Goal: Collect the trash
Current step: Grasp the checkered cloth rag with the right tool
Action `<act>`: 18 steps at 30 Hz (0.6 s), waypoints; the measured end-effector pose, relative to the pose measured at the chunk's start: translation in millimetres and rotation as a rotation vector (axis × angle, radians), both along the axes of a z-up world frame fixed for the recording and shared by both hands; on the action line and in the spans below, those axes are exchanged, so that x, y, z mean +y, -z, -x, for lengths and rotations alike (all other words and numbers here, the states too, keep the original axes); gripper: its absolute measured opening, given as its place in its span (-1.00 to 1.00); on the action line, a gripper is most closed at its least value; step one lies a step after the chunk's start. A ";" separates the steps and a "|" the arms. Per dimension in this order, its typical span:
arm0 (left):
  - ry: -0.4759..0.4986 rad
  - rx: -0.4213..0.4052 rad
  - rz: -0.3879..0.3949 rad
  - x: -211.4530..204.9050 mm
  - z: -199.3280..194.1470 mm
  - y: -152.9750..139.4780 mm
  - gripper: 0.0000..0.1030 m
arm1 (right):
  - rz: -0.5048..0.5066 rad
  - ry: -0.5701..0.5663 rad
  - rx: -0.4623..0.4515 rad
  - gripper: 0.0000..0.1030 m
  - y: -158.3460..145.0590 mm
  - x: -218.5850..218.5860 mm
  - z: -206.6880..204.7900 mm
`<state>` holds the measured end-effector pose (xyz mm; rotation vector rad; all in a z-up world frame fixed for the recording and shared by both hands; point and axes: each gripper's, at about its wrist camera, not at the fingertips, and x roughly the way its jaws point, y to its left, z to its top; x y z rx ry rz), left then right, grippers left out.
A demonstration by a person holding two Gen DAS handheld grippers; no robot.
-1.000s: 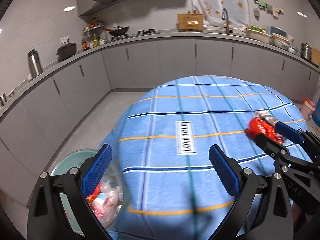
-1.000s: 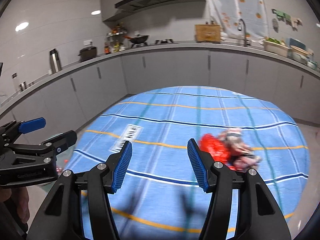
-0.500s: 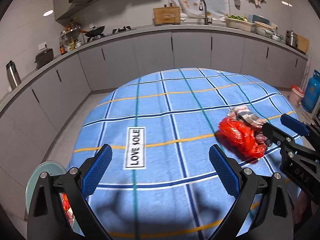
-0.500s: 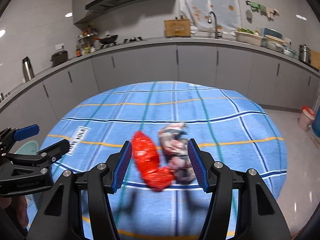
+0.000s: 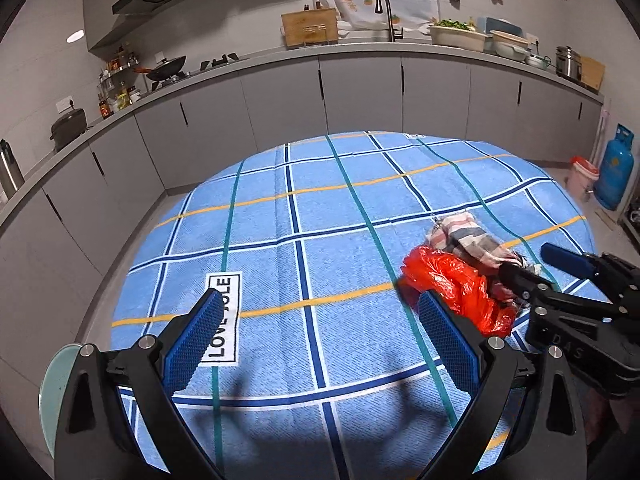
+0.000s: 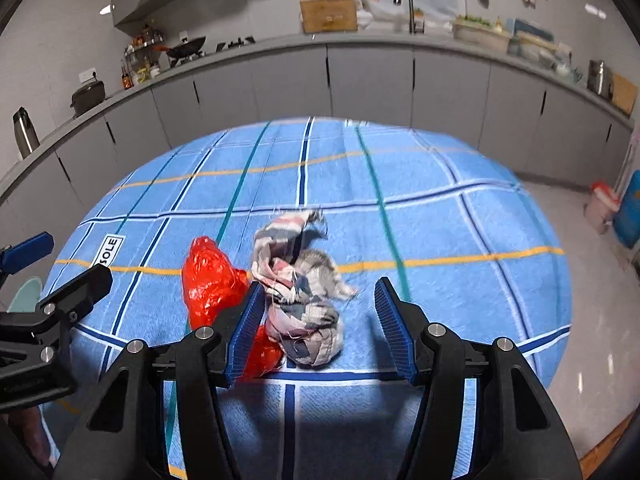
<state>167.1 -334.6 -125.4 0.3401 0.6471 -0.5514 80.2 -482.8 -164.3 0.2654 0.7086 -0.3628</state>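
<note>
Over the round blue-checked table (image 6: 460, 208) we hold our right gripper (image 6: 320, 322) half spread, gripping nothing, the crumpled plaid cloth (image 6: 298, 284) between its pads. Beside the cloth lies the red plastic bag (image 5: 456, 284); our left gripper (image 5: 320, 344) gapes empty nearby.

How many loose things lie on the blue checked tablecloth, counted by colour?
Red: 1, the crumpled plastic bag
Mixed grey, pink and white: 1, the crumpled striped cloth
Total: 2, lying side by side on the tablecloth
</note>
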 end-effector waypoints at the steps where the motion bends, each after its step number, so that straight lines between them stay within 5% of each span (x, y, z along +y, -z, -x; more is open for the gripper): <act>1: 0.002 0.000 0.000 -1.2 1.0 0.9 0.86 | -0.026 -0.008 0.011 0.02 3.0 -2.1 -1.8; 5: 0.005 0.006 -0.002 -4.2 1.7 3.5 0.86 | -0.049 -0.032 0.016 -0.46 4.6 -2.7 -0.9; 18: 0.072 0.017 -0.011 -43.6 15.2 12.3 0.86 | 0.074 0.118 -0.087 -0.51 -14.8 -6.4 49.7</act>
